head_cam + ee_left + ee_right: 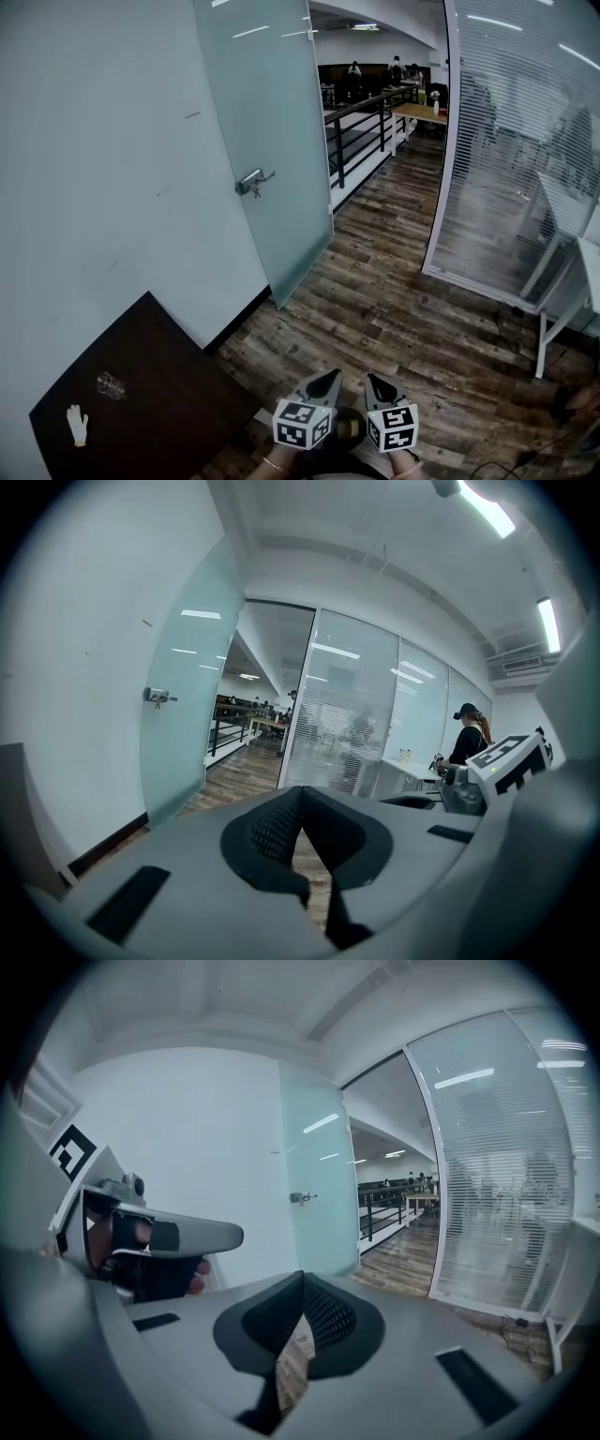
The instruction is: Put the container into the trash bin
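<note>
Both grippers are raised side by side at the bottom of the head view, pointing forward over the wooden floor. My left gripper [332, 376] has its jaws closed together with nothing between them; its tips [302, 791] meet in the left gripper view. My right gripper [374, 380] is likewise shut and empty, its tips [302, 1277] touching. A small clear container [110, 384] lies on the dark table [169, 403] at the lower left, well apart from both grippers. No trash bin shows in any view.
A white glove-shaped thing [77, 424] lies near the table's left edge. Ahead stands a frosted glass door [272, 141] with a handle [253, 182]. To the right are a glass partition with blinds [506, 159] and a white table's legs [553, 323]. A person [466, 742] stands far right.
</note>
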Action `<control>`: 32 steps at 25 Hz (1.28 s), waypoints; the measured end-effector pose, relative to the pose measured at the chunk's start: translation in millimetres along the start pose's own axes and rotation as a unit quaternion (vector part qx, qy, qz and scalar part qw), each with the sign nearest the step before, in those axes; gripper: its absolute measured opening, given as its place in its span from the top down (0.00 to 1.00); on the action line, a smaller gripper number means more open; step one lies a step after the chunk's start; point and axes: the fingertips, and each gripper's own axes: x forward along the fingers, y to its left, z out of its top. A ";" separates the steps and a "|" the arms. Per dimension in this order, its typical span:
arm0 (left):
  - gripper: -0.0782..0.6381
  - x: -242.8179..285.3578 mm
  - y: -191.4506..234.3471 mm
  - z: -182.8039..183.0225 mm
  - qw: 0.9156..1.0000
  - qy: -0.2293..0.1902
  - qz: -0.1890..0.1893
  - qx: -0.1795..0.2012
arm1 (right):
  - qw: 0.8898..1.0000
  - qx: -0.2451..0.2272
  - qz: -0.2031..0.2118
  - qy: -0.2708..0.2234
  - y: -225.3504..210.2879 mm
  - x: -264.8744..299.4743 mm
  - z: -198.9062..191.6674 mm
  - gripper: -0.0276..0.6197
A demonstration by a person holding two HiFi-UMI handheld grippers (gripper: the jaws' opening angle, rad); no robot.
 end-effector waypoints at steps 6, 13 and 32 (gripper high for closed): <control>0.87 -6.7 5.1 4.4 1.000 -0.002 0.008 -0.005 | 1.000 -0.013 -0.001 -0.020 5.9 -11.3 19.8 0.95; 0.87 -8.3 4.4 11.0 1.000 -0.007 0.005 -0.003 | 0.999 -0.011 -0.003 -0.030 6.2 -11.9 32.1 0.95; 0.87 15.7 8.6 15.7 1.000 0.000 -0.013 0.010 | 0.999 -0.006 -0.022 -0.030 -13.8 3.7 36.0 0.95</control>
